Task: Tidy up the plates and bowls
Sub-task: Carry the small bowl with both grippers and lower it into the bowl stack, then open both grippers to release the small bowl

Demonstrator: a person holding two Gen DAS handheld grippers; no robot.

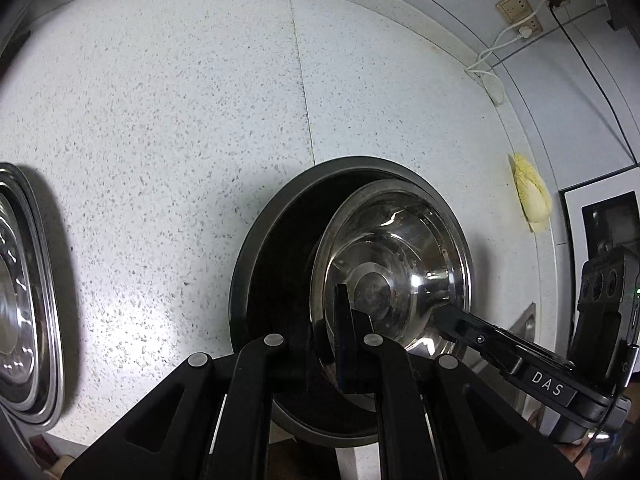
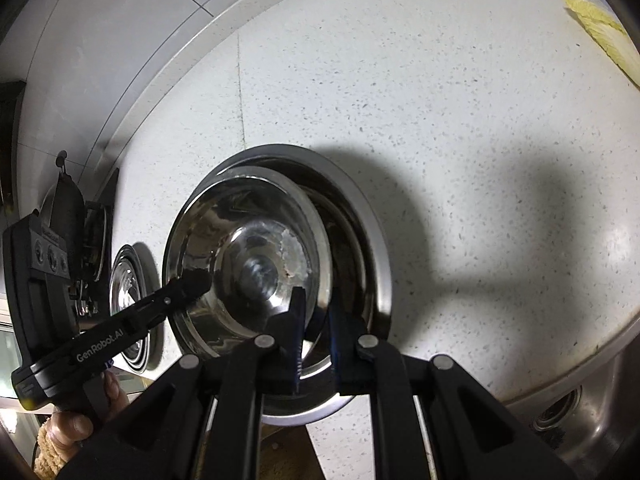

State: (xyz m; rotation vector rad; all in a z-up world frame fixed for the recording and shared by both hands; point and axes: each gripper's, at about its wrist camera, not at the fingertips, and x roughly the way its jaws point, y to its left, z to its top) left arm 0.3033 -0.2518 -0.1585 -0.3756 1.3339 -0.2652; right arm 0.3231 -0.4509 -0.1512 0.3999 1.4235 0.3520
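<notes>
A shiny steel bowl (image 1: pixel 392 264) is held tilted over a wider steel basin (image 1: pixel 276 248) on the speckled white counter. My left gripper (image 1: pixel 340 344) is shut on the bowl's left rim. My right gripper (image 2: pixel 316 336) is shut on the bowl's (image 2: pixel 248 264) opposite rim, and shows at the lower right of the left wrist view (image 1: pixel 444 312). The basin (image 2: pixel 372 240) lies under and behind the bowl. The left gripper also shows in the right wrist view (image 2: pixel 196 280), clamped on the rim. A stack of embossed steel plates (image 1: pixel 24 300) lies at the left; it shows smaller in the right wrist view (image 2: pixel 128 300).
A yellow cloth (image 1: pixel 530 196) lies by the backsplash, also in the right wrist view (image 2: pixel 604 36). Wall sockets with a white cable (image 1: pixel 520 12) are at the back right. A sink with a drain (image 2: pixel 560 412) is at the lower right. A stove with a pot (image 2: pixel 68 208) is at the left.
</notes>
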